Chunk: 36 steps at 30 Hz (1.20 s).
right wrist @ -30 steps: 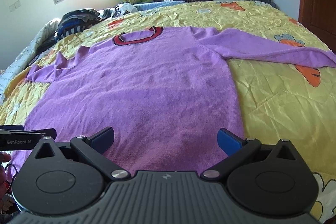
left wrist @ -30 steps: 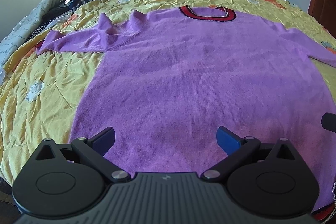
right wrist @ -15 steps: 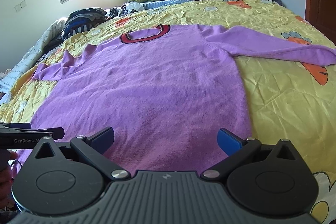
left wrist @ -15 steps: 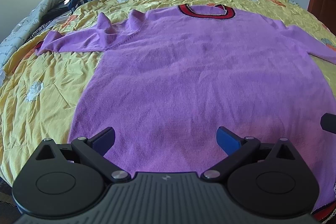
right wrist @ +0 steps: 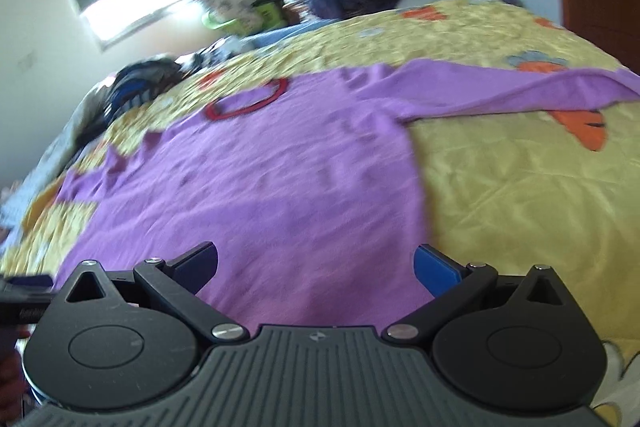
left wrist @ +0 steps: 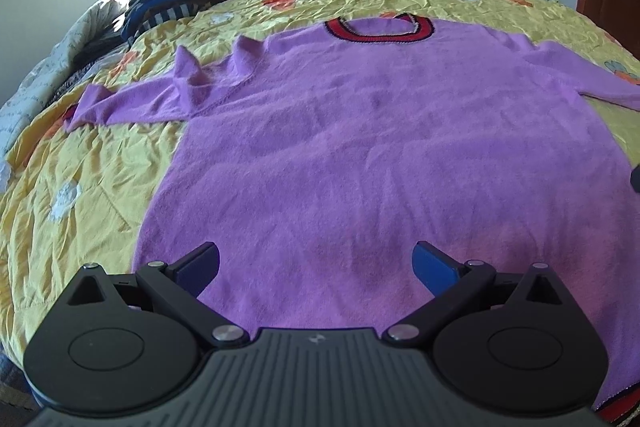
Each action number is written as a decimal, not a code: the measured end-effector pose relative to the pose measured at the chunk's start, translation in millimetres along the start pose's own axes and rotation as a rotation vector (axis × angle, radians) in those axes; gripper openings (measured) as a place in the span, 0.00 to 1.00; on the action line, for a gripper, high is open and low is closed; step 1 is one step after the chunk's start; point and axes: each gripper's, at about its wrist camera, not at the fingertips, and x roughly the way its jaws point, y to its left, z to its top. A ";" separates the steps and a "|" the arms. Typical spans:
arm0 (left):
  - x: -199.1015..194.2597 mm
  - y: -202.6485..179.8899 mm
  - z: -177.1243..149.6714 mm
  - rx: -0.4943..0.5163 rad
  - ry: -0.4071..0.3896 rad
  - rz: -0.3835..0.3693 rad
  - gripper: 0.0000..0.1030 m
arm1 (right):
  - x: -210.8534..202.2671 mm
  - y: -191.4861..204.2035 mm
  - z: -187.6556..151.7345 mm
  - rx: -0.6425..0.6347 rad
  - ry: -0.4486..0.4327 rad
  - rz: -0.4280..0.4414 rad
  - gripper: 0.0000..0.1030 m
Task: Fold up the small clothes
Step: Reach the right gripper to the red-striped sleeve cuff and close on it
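Left wrist view: we see the sweater spread flat on the bed, sleeves out, ready for folding. Our left hand-held gripper and right hand-held gripper hover wide and empty over its hem.

No readable text anywhere — (one gripper label blurred).
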 end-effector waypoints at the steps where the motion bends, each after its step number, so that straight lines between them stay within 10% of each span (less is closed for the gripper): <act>1: 0.3 -2.0 1.8 0.006 -0.003 -0.008 1.00 | -0.5 -11.0 4.7 0.027 -0.009 -0.012 1.00; 12: 2.7 -32.4 24.1 0.050 -0.030 -0.077 1.00 | -8.7 -141.1 40.4 0.340 -0.178 -0.132 1.00; 19: 10.3 -45.6 25.8 0.083 -0.010 -0.095 1.00 | -12.4 -262.5 48.3 0.758 -0.395 -0.102 1.00; 27: 20.8 -46.8 30.1 0.071 0.023 -0.094 1.00 | 6.3 -317.7 63.5 0.861 -0.562 -0.117 0.99; 36: 27.4 -50.6 30.8 0.082 0.044 -0.077 1.00 | 29.9 -367.9 60.5 1.030 -0.704 -0.067 0.56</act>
